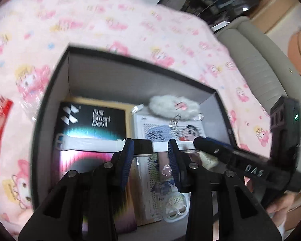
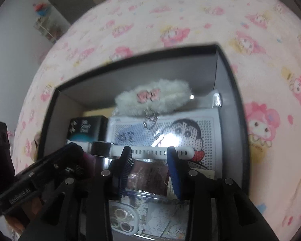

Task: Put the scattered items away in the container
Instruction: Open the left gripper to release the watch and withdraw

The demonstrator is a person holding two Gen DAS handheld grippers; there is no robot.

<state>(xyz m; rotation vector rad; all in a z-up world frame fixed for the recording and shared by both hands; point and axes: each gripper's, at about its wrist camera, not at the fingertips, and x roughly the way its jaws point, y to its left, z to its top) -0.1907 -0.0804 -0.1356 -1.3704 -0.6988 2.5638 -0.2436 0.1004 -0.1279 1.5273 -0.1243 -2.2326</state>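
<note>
The left gripper [image 1: 150,142] hangs over the open box [image 1: 50,92], its jaws standing partly apart with the dark face of the white watch [image 1: 143,146] between the tips; the pads do not appear to press on it, and the watch lies across the things in the box. The right gripper [image 2: 148,150] hangs just beside it, also partly spread, its tips on either side of the watch strap [image 2: 150,151] without clamping it. No earlier view is at hand to compare.

Near the grippers, low in the box, lie a clear phone case [image 2: 123,219] with ringed camera holes and a brown packet [image 2: 150,175]. Under the watch, on the left, sits a black carton [image 1: 92,120] with white lettering; to its right is a white peg board [image 2: 170,132] bearing a cartoon face. At the far wall rests a fluffy white pouch [image 2: 154,98] with a pink bow and a metal chain.

The box stands on a pink blanket [image 2: 170,20] printed with cartoon figures. A red packet [image 1: 0,128] lies on the blanket, left of the box.
</note>
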